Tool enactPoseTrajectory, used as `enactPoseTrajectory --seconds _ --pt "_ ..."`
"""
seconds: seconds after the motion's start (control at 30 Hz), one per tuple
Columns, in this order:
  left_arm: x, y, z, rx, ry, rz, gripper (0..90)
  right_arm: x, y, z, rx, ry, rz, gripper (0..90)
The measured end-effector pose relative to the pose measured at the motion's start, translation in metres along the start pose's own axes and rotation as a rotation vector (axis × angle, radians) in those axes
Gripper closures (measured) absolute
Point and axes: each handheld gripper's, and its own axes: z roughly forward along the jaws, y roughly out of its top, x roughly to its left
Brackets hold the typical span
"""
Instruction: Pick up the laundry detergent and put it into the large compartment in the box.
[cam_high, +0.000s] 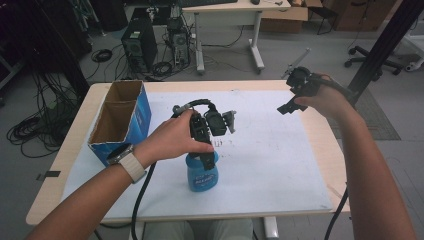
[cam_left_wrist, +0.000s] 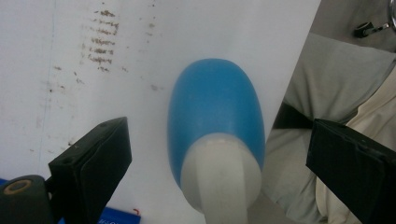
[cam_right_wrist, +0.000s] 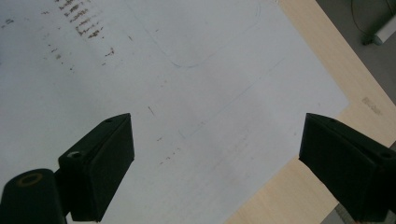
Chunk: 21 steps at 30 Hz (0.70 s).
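My left claw (cam_high: 209, 159) hangs directly over the blue bottle (cam_high: 202, 173), jaws spread wide. In the left gripper view the bottle (cam_left_wrist: 215, 112) stands upright between the two jaws, its white neck (cam_left_wrist: 219, 177) nearest the camera, and neither jaw touches it. The bottle rests on the white sheet (cam_high: 270, 150) covering the bench (cam_high: 325, 140). My right claw (cam_high: 288, 106) is held well apart from the bottle, raised over the sheet's far corner, jaws likewise spread with nothing between them. An open blue cardboard box (cam_high: 120, 120) sits well off to the outer side of my left claw.
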Motion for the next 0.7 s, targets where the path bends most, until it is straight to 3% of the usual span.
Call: enactPoseTrajectory --seconds 0.7 --pt "0.0 -0.001 0.022 0.024 0.003 0.0 7.3 0.0 0.0 0.001 -0.002 -0.003 0.003 10.1"
